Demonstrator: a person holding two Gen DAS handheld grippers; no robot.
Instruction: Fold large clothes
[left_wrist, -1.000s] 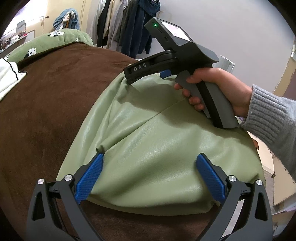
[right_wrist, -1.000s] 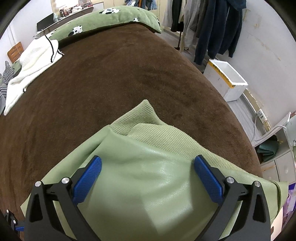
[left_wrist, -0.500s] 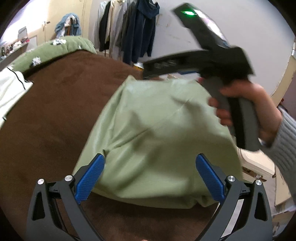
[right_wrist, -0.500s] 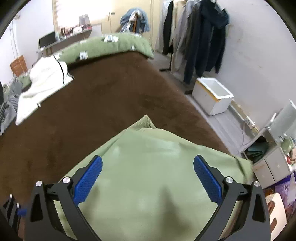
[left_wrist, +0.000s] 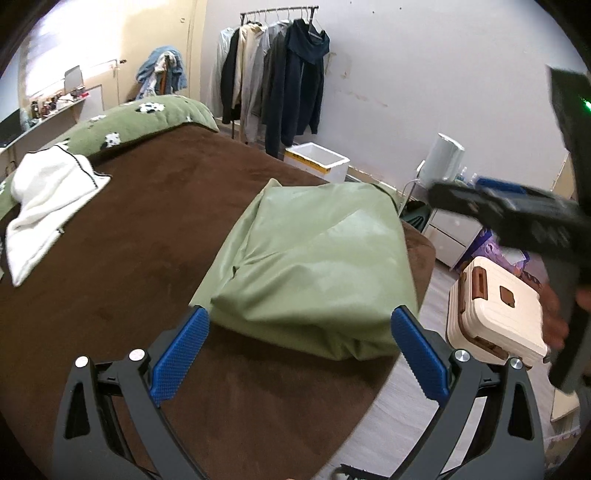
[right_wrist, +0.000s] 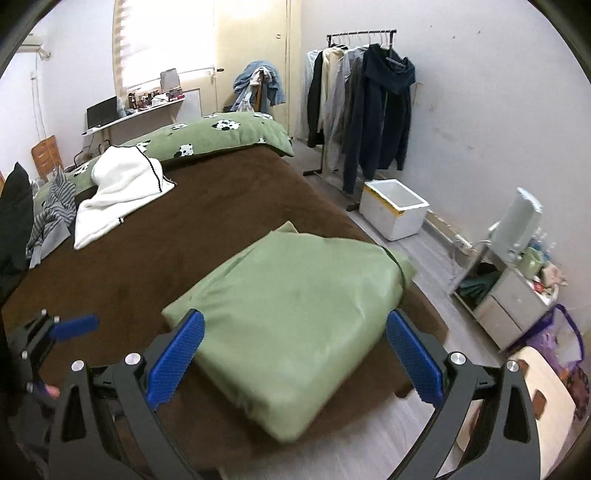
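Note:
A pale green jacket (left_wrist: 317, 266) lies folded into a thick rectangle on the brown bed cover (left_wrist: 140, 236), close to the bed's near corner. My left gripper (left_wrist: 299, 354) hangs open above and short of it, nothing between the blue pads. My right gripper (right_wrist: 295, 354) is also open and raised over the jacket (right_wrist: 295, 306), holding nothing. In the left wrist view the right gripper's dark body (left_wrist: 517, 218) appears blurred at the right, with a hand on its handle. The left gripper (right_wrist: 55, 328) shows at the lower left of the right wrist view.
A white garment (right_wrist: 118, 192) lies further up the bed beside a striped one (right_wrist: 51, 214), below a green patterned duvet (right_wrist: 221, 136). A clothes rack (right_wrist: 362, 99), a white foam box (right_wrist: 391, 210), a cream case (left_wrist: 495, 310) and a small cabinet (right_wrist: 509, 295) stand on the floor at right.
Both grippers have lifted up and back off the folded jacket. The right gripper, which rested on the jacket's far edge, has swung away to the right. The jacket stays folded.

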